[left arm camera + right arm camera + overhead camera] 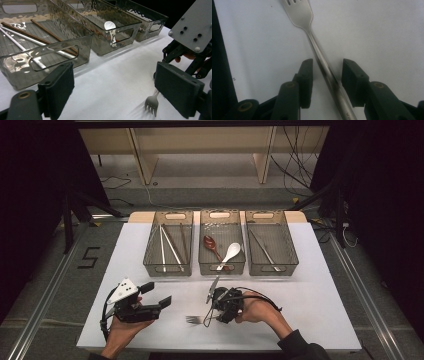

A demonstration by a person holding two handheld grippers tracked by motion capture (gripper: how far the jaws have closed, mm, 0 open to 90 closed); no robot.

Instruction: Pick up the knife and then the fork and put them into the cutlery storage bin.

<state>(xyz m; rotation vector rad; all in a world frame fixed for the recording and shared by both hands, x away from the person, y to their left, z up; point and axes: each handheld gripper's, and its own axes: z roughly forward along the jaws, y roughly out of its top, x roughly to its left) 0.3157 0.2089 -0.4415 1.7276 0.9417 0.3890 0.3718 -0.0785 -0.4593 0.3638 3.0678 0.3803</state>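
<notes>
A silver fork [194, 319] lies on the white tabletop near the front, tines pointing left. My right gripper [210, 311] is lowered over its handle. In the right gripper view the fork [300, 12] runs up between the two black jaws of that gripper [327, 75]; the handle lies close to the right pad, with a gap to the left pad. My left gripper [157, 295] is held above the table to the fork's left, its jaws wide open and empty. The left gripper view looks between those jaws [113, 92] at the fork's tines [151, 103].
Three clear grey bins stand in a row behind the fork. The left bin [150, 251] holds chopsticks, the middle bin [221, 268] a brown spoon and a white spoon, the right bin [291, 251] silver cutlery. Bare white table [310, 300] lies right of my right hand.
</notes>
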